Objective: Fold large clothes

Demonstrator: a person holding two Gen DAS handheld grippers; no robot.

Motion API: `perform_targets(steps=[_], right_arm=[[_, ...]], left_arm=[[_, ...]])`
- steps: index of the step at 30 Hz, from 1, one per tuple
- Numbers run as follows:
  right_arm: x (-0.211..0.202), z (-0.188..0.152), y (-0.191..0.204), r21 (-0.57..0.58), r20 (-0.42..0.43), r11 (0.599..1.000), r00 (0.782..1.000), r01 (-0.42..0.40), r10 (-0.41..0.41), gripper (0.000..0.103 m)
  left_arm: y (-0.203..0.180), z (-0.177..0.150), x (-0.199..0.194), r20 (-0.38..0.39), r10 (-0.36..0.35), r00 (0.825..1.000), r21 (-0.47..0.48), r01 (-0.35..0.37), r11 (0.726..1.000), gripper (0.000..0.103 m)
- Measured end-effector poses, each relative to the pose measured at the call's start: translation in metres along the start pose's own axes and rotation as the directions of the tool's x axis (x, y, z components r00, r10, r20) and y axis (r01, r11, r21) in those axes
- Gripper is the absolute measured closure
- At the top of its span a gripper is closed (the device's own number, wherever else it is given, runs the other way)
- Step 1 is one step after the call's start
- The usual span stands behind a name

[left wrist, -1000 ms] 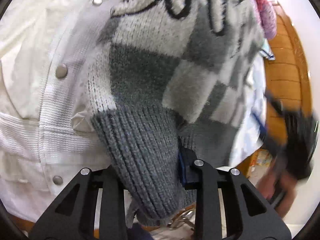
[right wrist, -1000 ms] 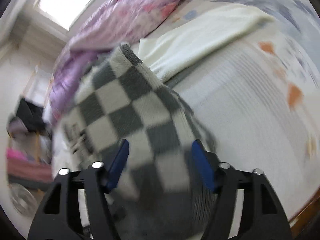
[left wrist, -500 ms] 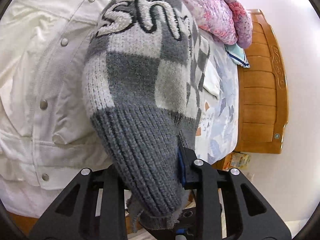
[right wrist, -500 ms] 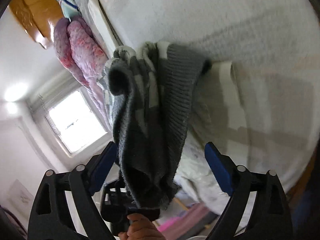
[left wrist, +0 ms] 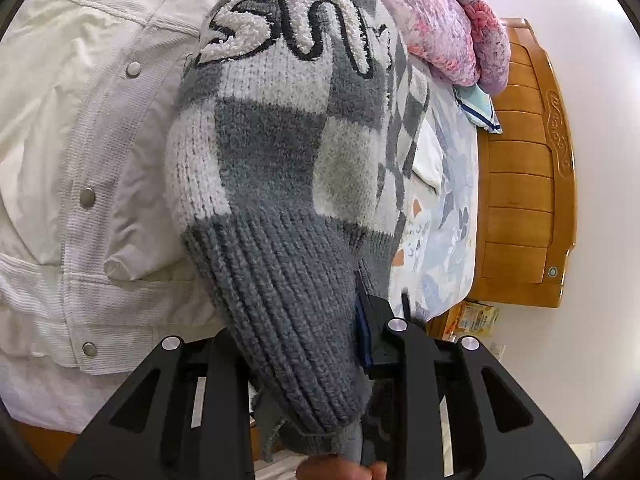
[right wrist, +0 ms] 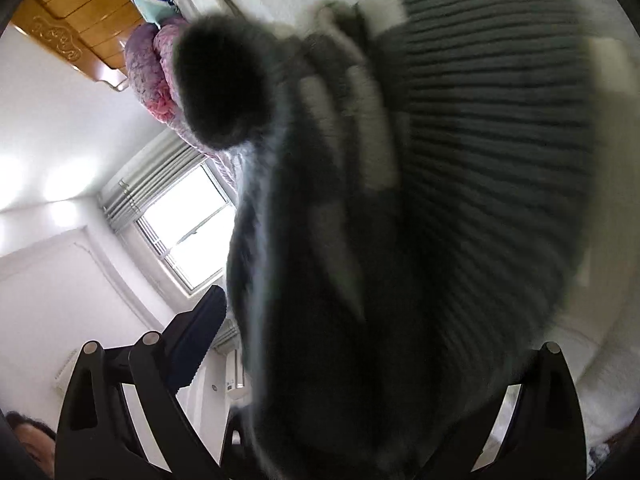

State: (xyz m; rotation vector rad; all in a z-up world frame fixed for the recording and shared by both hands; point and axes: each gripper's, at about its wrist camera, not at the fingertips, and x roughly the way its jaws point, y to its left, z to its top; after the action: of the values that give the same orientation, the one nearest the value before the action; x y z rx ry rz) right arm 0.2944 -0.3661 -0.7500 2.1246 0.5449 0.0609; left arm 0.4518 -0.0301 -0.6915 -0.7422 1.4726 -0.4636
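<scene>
A grey and white checked knit sweater (left wrist: 276,168) with white looped lettering hangs bunched over the bed. My left gripper (left wrist: 296,344) is shut on its dark grey ribbed hem, which fills the gap between the fingers. In the right wrist view the same sweater (right wrist: 400,216) is blurred and very close, its ribbed hem spread to the right. My right gripper (right wrist: 360,360) stands wide open around the sweater; its left blue pad (right wrist: 196,344) is apart from the cloth and its right finger is mostly hidden.
A white snap-button jacket (left wrist: 80,160) lies spread on the bed under the sweater. A pink quilt (left wrist: 452,20) and a light blue pillow (left wrist: 478,108) lie by the wooden headboard (left wrist: 524,184). A window (right wrist: 184,232) shows behind the right gripper.
My right gripper has opened wide and swung close against the sweater, which now fills its view in blur. My left gripper keeps its hold on the hem, nearly still.
</scene>
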Motion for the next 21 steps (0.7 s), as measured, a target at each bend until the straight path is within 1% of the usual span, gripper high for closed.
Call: perform_targets(steps=[2,3,4,5,6,7,9,10,11,12,13,14,16,18,20,21], right_arm=[[0.011,0.004,0.003,-0.026,0.010,0.999,0.999,0.035,-0.035,0.011],[0.013,0.006,0.004,-0.042,0.021,0.997,0.998,0.057,-0.056,0.021],[0.012,0.007,0.004,-0.049,0.027,0.995,0.996,0.089,-0.088,0.040],[0.012,0.009,0.003,-0.052,0.023,0.993,0.994,0.105,-0.104,0.048],[0.010,0.010,0.003,-0.063,0.025,0.990,0.992,0.125,-0.124,0.061],[0.008,0.011,0.006,-0.093,0.025,0.982,0.986,0.164,-0.163,0.066],[0.003,0.011,0.009,-0.123,0.025,0.974,0.982,0.188,-0.187,0.068],[0.002,0.011,0.012,-0.137,0.024,0.970,0.980,0.200,-0.199,0.069],[0.001,0.013,0.016,-0.148,0.020,0.967,0.978,0.207,-0.207,0.069],[0.002,0.016,0.023,-0.153,0.018,0.965,0.977,0.214,-0.213,0.069],[0.004,0.022,0.032,-0.162,0.017,0.961,0.975,0.222,-0.222,0.070],[0.002,0.027,0.039,-0.183,0.016,0.955,0.971,0.236,-0.237,0.070],[-0.006,0.033,0.047,-0.202,0.025,0.943,0.964,0.263,-0.263,0.070],[-0.014,0.042,0.051,-0.220,0.031,0.931,0.956,0.290,-0.290,0.070],[-0.017,0.047,0.054,-0.230,0.026,0.921,0.948,0.313,-0.316,0.070],[-0.018,0.047,0.054,-0.231,0.022,0.920,0.947,0.317,-0.321,0.070]], left_arm=[[0.000,0.001,0.001,0.001,0.005,1.000,0.009,-0.005,1.000,0.076],[0.001,0.002,0.002,0.000,0.010,1.000,0.019,-0.010,1.000,0.076],[0.001,0.003,0.003,-0.008,0.018,1.000,0.024,-0.018,1.000,0.075],[0.003,0.005,0.004,-0.019,0.033,0.999,0.027,-0.032,0.999,0.074],[0.004,0.006,0.006,-0.037,0.047,0.998,0.029,-0.046,0.999,0.074],[0.008,0.008,0.009,-0.070,0.066,0.995,0.027,-0.064,0.998,0.072],[0.016,0.007,0.012,-0.118,0.063,0.991,0.024,-0.060,0.998,0.066],[0.020,0.006,0.011,-0.137,0.060,0.989,0.034,-0.056,0.998,0.055],[0.022,0.005,0.007,-0.143,0.056,0.988,0.046,-0.050,0.998,0.041],[0.023,0.004,0.002,-0.143,0.047,0.989,0.056,-0.039,0.998,0.033],[0.026,0.004,-0.007,-0.147,0.026,0.989,0.072,-0.016,0.997,0.020],[0.028,0.007,-0.016,-0.138,0.021,0.990,0.086,-0.010,0.996,0.019],[0.034,0.017,-0.034,-0.080,0.033,0.996,0.104,-0.025,0.994,0.018],[0.041,0.039,-0.048,0.001,0.036,0.999,0.092,-0.036,0.995,0.017],[0.043,0.062,-0.049,0.060,0.036,0.998,0.076,-0.040,0.996,0.016],[0.041,0.075,-0.042,0.070,0.027,0.997,0.097,-0.034,0.995,0.015]])
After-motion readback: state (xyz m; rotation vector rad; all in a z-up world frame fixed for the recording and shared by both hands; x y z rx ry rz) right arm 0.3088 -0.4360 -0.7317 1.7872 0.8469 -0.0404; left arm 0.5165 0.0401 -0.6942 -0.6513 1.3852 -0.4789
